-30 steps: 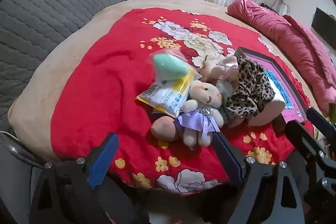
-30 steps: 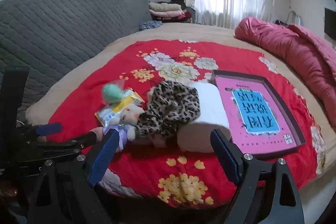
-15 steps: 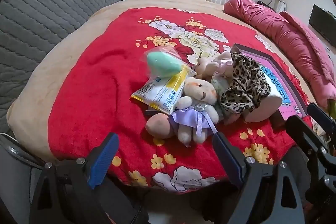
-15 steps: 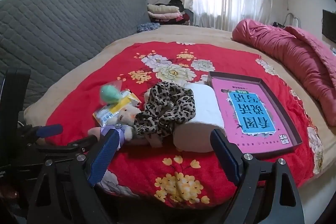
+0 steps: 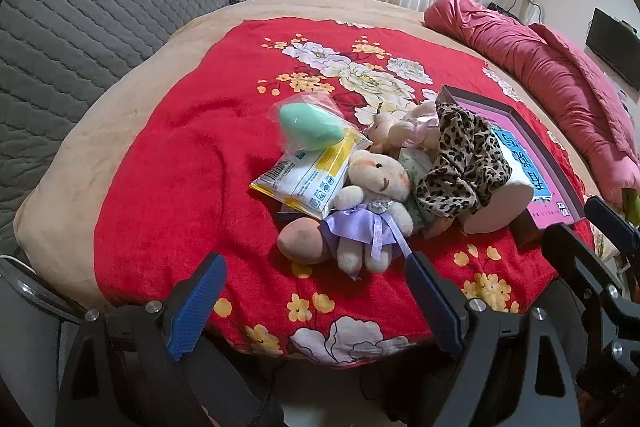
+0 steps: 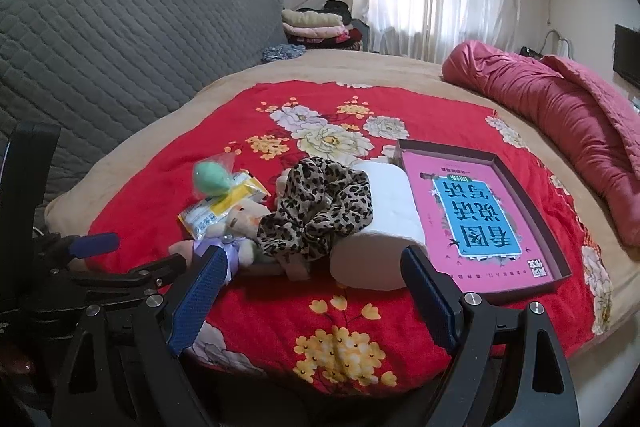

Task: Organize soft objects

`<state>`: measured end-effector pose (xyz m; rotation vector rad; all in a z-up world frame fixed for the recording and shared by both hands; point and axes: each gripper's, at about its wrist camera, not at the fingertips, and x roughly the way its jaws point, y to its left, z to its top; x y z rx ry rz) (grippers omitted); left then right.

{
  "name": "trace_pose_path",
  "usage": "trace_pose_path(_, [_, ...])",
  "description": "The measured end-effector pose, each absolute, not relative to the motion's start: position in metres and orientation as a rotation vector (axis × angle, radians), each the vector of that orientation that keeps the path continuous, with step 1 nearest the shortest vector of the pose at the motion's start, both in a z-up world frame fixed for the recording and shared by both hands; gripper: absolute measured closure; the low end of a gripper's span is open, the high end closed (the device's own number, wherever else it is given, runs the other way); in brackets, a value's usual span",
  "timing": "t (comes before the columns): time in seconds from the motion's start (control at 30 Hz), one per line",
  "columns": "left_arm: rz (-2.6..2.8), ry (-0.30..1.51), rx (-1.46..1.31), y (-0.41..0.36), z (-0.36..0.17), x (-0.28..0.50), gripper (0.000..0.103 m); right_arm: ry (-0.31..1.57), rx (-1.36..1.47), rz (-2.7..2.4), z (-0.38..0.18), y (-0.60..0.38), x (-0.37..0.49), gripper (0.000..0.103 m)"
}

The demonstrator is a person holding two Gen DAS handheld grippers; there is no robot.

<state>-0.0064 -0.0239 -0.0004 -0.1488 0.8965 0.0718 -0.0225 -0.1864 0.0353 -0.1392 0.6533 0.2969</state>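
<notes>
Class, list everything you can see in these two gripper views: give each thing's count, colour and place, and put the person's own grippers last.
Blanket: one, red with flowers, spread on the bed.
Plush rabbit: one, cream with a lilac dress, front of the pile.
Small plush: one, cream and pink, behind the rabbit.
Sponge: one, mint green, in a clear bag, left of the pile.
Tissue pack: one, white and yellow, under the sponge.
Scrunchie: one, leopard print, draped on the roll.
Paper roll: one, white, lying beside the tray.
Tray: one, dark rim, pink and blue print, right of the pile.
Quilt: one, pink, far right of the bed.
Folded clothes: one stack, cream and pink, by the window.
Left gripper: open, blue pads.
Right gripper: open, blue pads.
</notes>
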Motion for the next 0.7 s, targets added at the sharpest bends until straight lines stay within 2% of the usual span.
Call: trace_pose_path(0.7, [0.072, 0.897, -0.149, -0.0245, 0.0011, -0.0067, 0.013, 0.645, -0.151, 0.306, 0.0372, -0.1842, -0.0258, 0.014])
